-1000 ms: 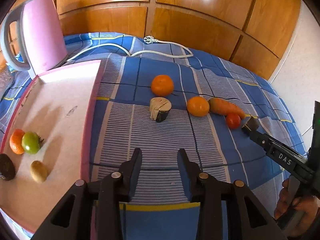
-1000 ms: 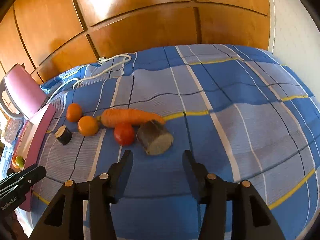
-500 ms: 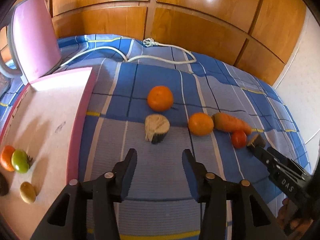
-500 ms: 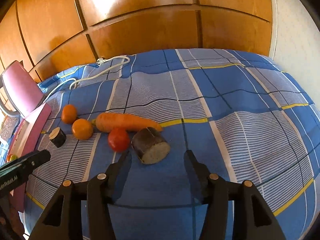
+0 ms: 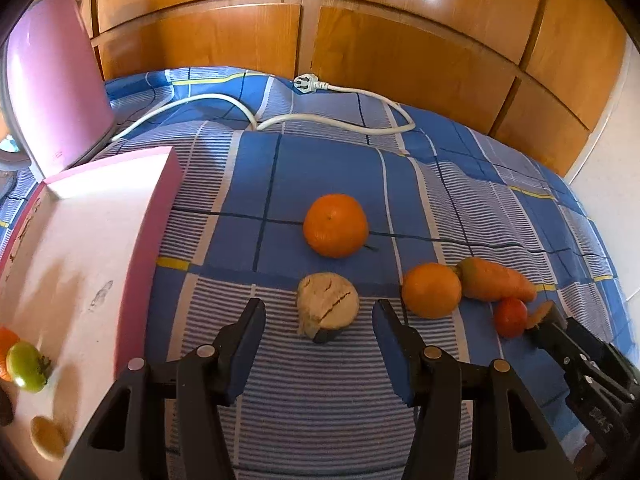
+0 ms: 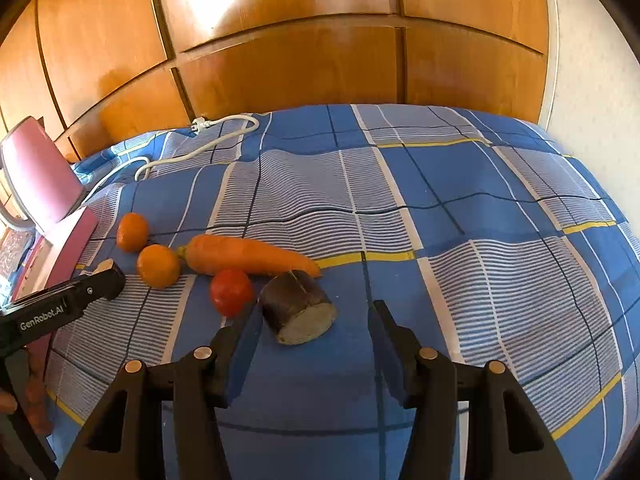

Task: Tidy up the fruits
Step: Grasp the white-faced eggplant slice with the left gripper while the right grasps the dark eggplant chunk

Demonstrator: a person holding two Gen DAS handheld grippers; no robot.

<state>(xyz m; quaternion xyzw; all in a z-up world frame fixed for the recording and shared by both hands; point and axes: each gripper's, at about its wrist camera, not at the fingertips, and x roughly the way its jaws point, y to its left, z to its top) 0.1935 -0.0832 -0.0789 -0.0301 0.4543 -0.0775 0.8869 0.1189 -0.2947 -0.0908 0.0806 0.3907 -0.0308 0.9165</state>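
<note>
Left gripper [image 5: 318, 316]: jaws opening, the pale cut root chunk [image 5: 327, 307] standing between them near the tips; the pads are apart from it.
Right gripper [image 6: 316, 320]: jaws wide apart, the dark-skinned root chunk [image 6: 298, 308] lying between the tips, its left jaw just beside the chunk; nothing is gripped.
Landmark: the carrot [image 6: 248, 256], lying on the blue checked cloth [image 6: 460, 220].
Small orange [image 6: 158, 266]: just beside the carrot's thick end, to the left.
Large orange [image 5: 335, 225]: beyond the small orange, near the carrot's thick end but apart from it.
Red tomato [image 6: 231, 291]: just in front of the carrot, beside the dark-skinned root chunk.
Pale cut root chunk: left of the carrot, past the small orange, cut face up.
Pink tray [image 5: 156, 200]: well left of the carrot; on it a green tomato [image 5: 26, 366] against an orange fruit, and a small yellowish fruit [image 5: 48, 438] nearer the camera.
Pink kettle [image 5: 56, 92]: behind the tray, far from the carrot.
White cord and plug [image 5: 332, 120]: on the cloth well beyond the carrot, by the wooden panels [image 5: 400, 20].
</note>
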